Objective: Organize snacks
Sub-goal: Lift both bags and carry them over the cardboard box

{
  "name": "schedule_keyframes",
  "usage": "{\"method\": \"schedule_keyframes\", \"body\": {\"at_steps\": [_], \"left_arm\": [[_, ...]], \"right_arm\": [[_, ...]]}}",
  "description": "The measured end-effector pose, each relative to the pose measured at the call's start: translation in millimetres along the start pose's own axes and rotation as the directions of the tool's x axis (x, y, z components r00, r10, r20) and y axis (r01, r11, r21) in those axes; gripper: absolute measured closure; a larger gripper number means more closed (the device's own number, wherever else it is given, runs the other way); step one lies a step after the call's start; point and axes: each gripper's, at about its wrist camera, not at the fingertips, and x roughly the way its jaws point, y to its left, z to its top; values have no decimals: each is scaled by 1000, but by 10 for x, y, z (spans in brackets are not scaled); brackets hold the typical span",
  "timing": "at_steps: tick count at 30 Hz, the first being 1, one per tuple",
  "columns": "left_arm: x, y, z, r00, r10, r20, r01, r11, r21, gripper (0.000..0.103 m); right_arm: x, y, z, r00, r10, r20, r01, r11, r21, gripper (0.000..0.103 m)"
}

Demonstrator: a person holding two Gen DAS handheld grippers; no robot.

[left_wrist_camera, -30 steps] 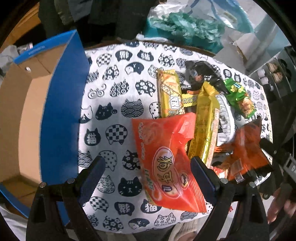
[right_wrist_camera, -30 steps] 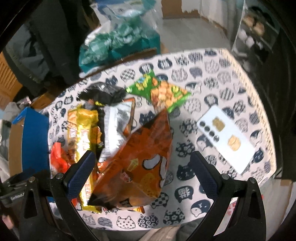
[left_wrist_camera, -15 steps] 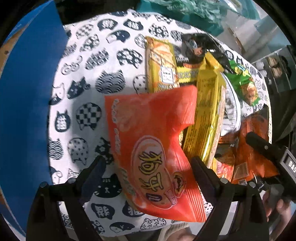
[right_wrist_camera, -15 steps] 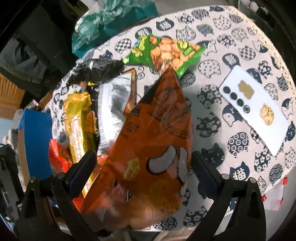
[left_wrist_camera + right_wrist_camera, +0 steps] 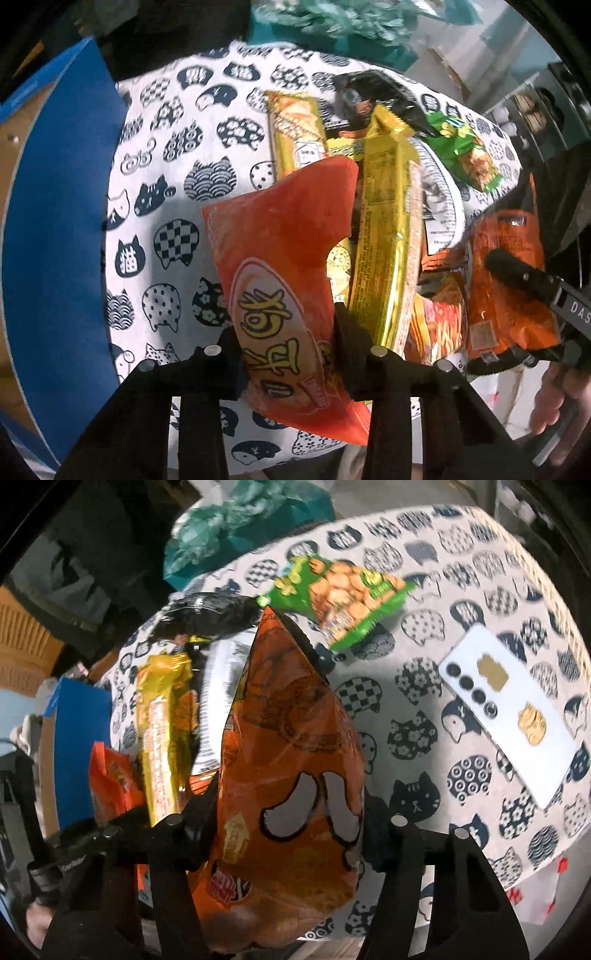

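A red-orange snack packet (image 5: 280,266) lies on the cat-print tablecloth (image 5: 177,155). My left gripper (image 5: 291,343) points down over it, its jaws closing with both pads pressed on the packet's lower half. An orange snack bag (image 5: 291,760) sits between the fingers of my right gripper (image 5: 288,819), whose jaws are closing too, pads against the bag's sides. The same orange bag (image 5: 506,266) shows at the right of the left wrist view. Between the two lie a long yellow packet (image 5: 384,236), a silver-white packet (image 5: 221,686), a black packet (image 5: 207,613) and a green packet (image 5: 343,598).
A blue-edged cardboard box (image 5: 55,221) stands open at the table's left. A white phone (image 5: 509,716) lies on the cloth to the right of the orange bag. A teal plastic bag (image 5: 251,528) sits beyond the far edge. A person's hand (image 5: 554,402) holds the right gripper.
Both grippers have come down closer to the table. Their jaws, wide apart before, have closed in onto the red-orange packet and the orange bag.
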Motion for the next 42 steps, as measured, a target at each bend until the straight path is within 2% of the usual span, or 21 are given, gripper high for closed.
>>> {"method": "schedule_keyframes", "body": {"at_steps": [9,15,27,35,42], "left_arm": [[-335,-92,-17,993,44,112,-52,996,72,65],[-589,-141,-36,981,63,184,-84,990,109,65],[-1213,127,-100,943,85,322,-125,987,104,65],[-1446,524,-91,922,108,371,-133,990,44,65],[-1622,989,-59,907,135,398,-137,990,-22,65]], "right_arm": [[-273,382,1,991,-84,105,102,979,-178,43],[-510,593,15,981,-87,175,130,960,-248,43],[-666,1136,39,976,-11,220,85,941,-328,43],[-674,1615,24,976,46,212,43,918,-395,43],[-637,2203,39,978,110,175,-16,883,-468,43]]}}
